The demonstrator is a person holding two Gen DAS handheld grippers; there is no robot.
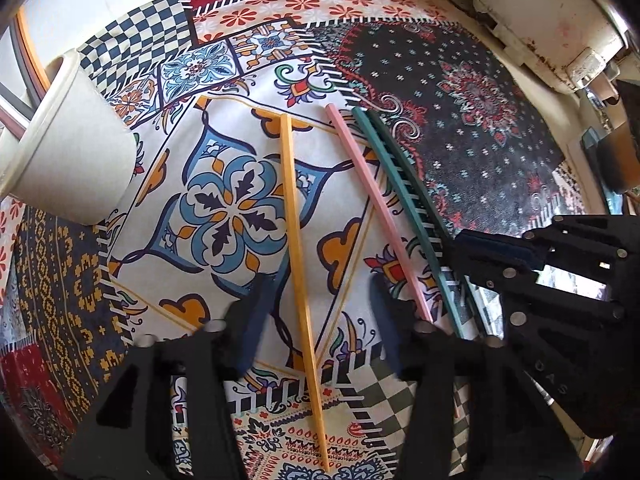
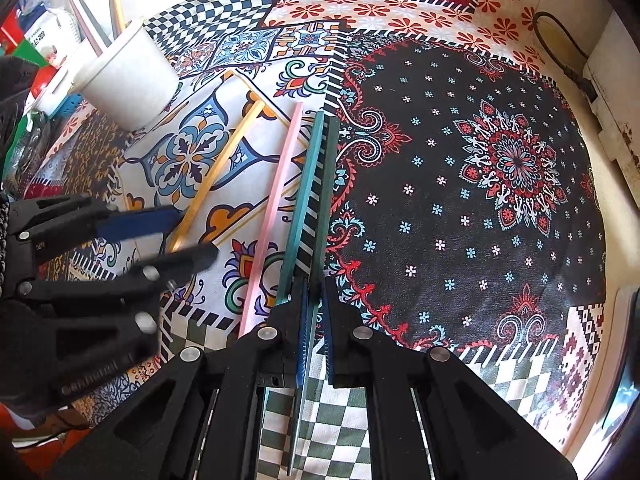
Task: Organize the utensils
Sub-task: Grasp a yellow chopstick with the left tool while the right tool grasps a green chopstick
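Note:
Several chopsticks lie on a patterned tablecloth (image 1: 240,200): a yellow one (image 1: 298,264), a pink one (image 1: 372,208), a teal one (image 1: 400,188) and a dark green one (image 1: 404,164). My left gripper (image 1: 316,312) is open, its jaws on either side of the yellow chopstick (image 2: 216,176). My right gripper (image 2: 314,304) is nearly shut around the dark green chopstick (image 2: 330,184), with the teal one (image 2: 308,184) just left of it. A white cup (image 2: 128,76) at the far left holds other chopsticks.
The white cup also shows in the left wrist view (image 1: 68,140). A cream appliance (image 1: 540,12) stands at the back right, with a black cable (image 2: 560,48) beside it. Packets and clutter (image 2: 36,32) lie behind the cup.

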